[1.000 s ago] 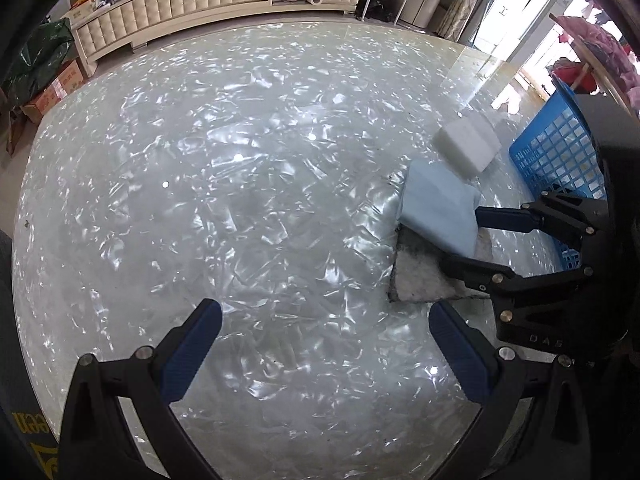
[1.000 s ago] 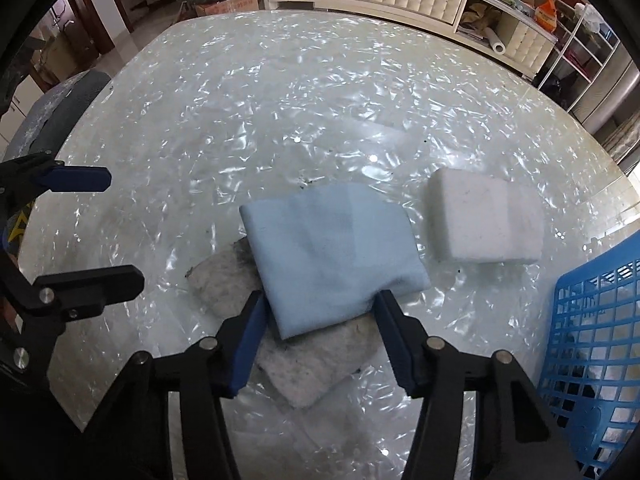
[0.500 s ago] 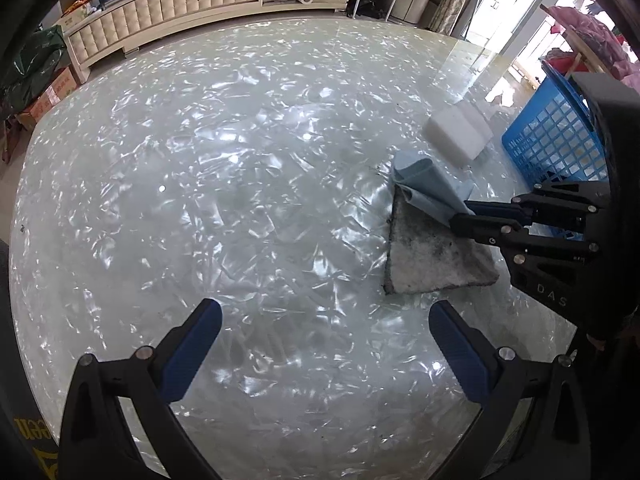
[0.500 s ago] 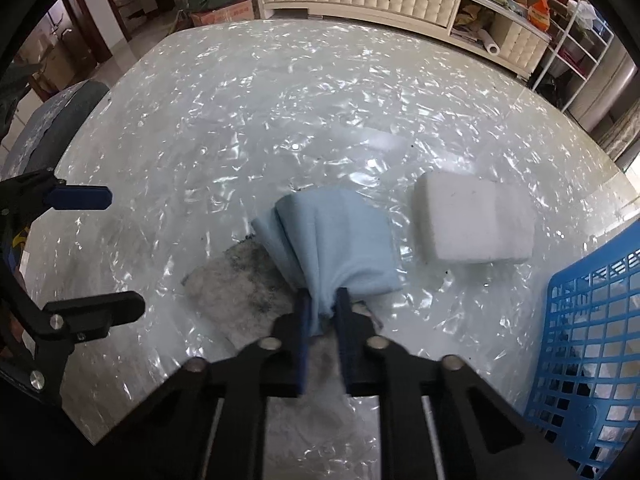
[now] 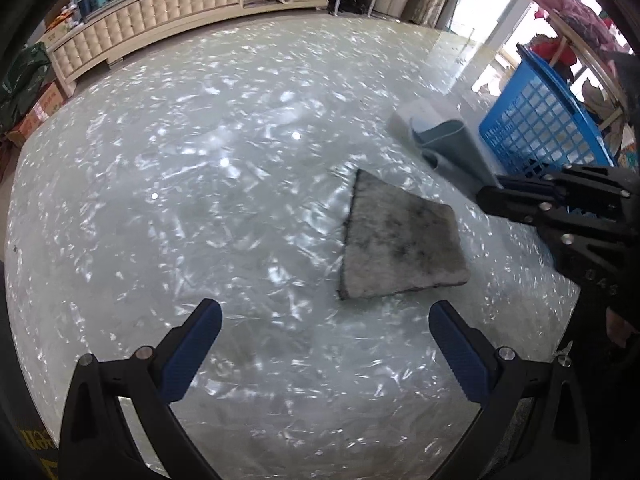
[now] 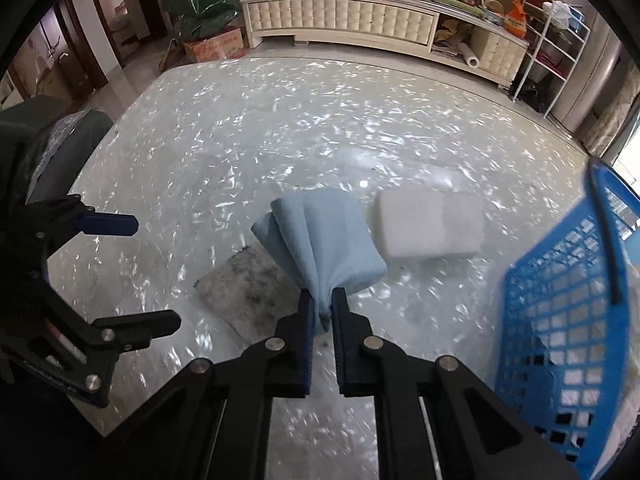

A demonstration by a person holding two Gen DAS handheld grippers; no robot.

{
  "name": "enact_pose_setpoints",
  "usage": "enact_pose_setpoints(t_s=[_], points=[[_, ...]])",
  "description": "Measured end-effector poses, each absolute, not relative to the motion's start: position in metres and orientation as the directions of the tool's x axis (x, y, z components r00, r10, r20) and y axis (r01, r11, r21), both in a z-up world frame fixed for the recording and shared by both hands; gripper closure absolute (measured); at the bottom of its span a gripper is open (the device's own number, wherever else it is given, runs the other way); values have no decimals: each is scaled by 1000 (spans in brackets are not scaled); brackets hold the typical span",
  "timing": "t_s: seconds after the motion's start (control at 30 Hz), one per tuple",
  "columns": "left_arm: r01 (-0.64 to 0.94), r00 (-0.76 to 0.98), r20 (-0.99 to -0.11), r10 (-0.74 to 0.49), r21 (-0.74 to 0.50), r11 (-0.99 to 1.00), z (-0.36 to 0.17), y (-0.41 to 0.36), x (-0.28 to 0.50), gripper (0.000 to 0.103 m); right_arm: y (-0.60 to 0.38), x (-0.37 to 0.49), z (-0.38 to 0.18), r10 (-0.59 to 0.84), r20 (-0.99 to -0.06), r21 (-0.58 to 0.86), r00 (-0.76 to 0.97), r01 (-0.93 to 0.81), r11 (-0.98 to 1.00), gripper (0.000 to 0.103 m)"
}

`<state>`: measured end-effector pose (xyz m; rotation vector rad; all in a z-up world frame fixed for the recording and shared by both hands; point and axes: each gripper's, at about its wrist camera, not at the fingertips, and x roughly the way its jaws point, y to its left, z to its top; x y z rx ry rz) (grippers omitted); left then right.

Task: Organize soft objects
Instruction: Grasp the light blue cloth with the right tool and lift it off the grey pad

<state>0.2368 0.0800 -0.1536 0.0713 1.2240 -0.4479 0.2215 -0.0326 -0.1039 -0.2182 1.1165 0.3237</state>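
Clearly, the light blue cloth (image 6: 320,240) is pinched in the right gripper (image 6: 322,312), lifted above the grey felt pad (image 5: 400,236) on the table (image 5: 200,160). Left gripper (image 5: 324,332) is held wide, unloaded. White sponge (image 6: 430,224) is partly hidden in the left view; blue basket (image 6: 560,320) is cut off, contents blurred.

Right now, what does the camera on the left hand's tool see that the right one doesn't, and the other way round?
Only the left wrist view shows the grey pad's whole top, uncovered, and the left gripper's blue fingers spread wide over bare table.

Only the right wrist view shows the right gripper pinching the light blue cloth by one bunched edge, and the white foam block in full.

Both show the blue basket, the cloth and the pad.
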Motion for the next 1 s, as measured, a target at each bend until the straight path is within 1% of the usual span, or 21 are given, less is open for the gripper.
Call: enact_pose_setpoints(t_s=[0.23, 0.33, 0.63, 0.67, 0.73, 0.8, 0.87, 0.9, 0.93, 1.0], points=[[376, 224, -925, -306, -207, 903, -161, 53, 251, 0, -53, 217, -98, 145, -897, 7, 417, -316, 949, 95], [387, 216, -936, -277, -178, 905, -169, 38, 257, 0, -59, 213, -97, 150, -897, 19, 415, -303, 953, 95], [417, 192, -949, -251, -153, 896, -190, 12, 264, 1, -72, 207, -92, 170, -893, 47, 417, -289, 956, 95], [416, 192, -949, -250, -152, 897, -191, 11, 264, 3, -72, 209, -94, 171, -894, 50, 415, -287, 957, 95], [418, 208, -949, -235, -131, 899, -192, 8, 265, 13, -74, 209, -96, 171, -895, 54, 411, -282, 958, 95], [426, 230, -952, -200, -86, 900, -192, 6, 261, 17, -75, 210, -96, 172, -896, 58, 410, -277, 959, 95], [429, 239, -953, -185, -67, 901, -192, 3, 257, 24, -77, 209, -96, 172, -895, 60, 410, -273, 960, 95], [429, 243, -953, -184, -64, 901, -191, 0, 256, 34, -76, 209, -96, 172, -895, 60, 411, -272, 960, 95], [430, 247, -952, -183, -62, 901, -190, -1, 255, 47, -76, 209, -96, 173, -895, 60, 411, -273, 960, 95], [430, 253, -947, -199, -74, 900, -186, -1, 254, 55, -76, 206, -94, 176, -895, 63, 411, -274, 960, 95]])
